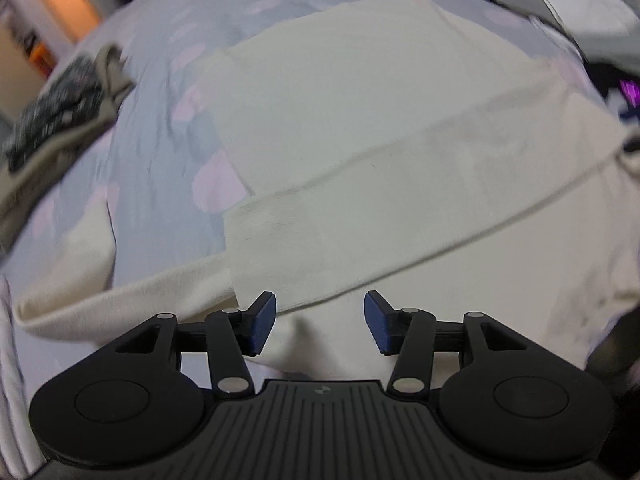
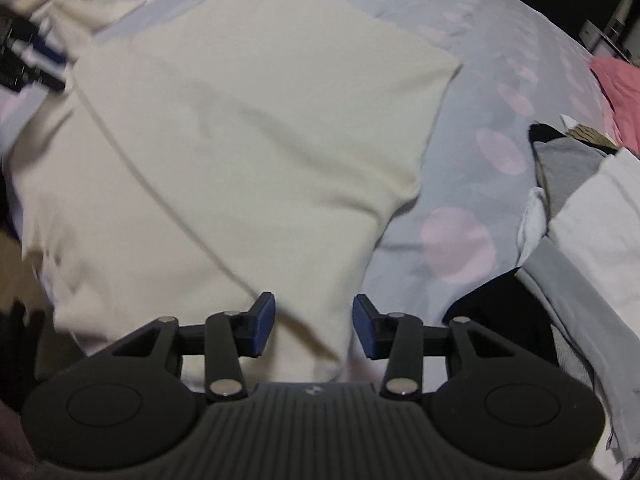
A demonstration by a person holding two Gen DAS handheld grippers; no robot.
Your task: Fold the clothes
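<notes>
Item: cream garment, lying flat on a bed sheet printed with pale pink spots, already doubled over itself with a folded band running from lower left to upper right across the middle of the left wrist frame. Left tool is hovering at the bottom centre of its frame, jaws spread, nothing between them; the band's near edge is lying just ahead of its tips. Right tool is likewise standing spread and empty at the bottom centre of its frame, directly over the garment's lower corner, the cloth stretching away toward the upper left. Both tools are sitting about equally near the fabric. Other clothes are piling at the right edge of the right wrist frame. Both frames are blurring; the garment's type and its far edge are hard to make out.
</notes>
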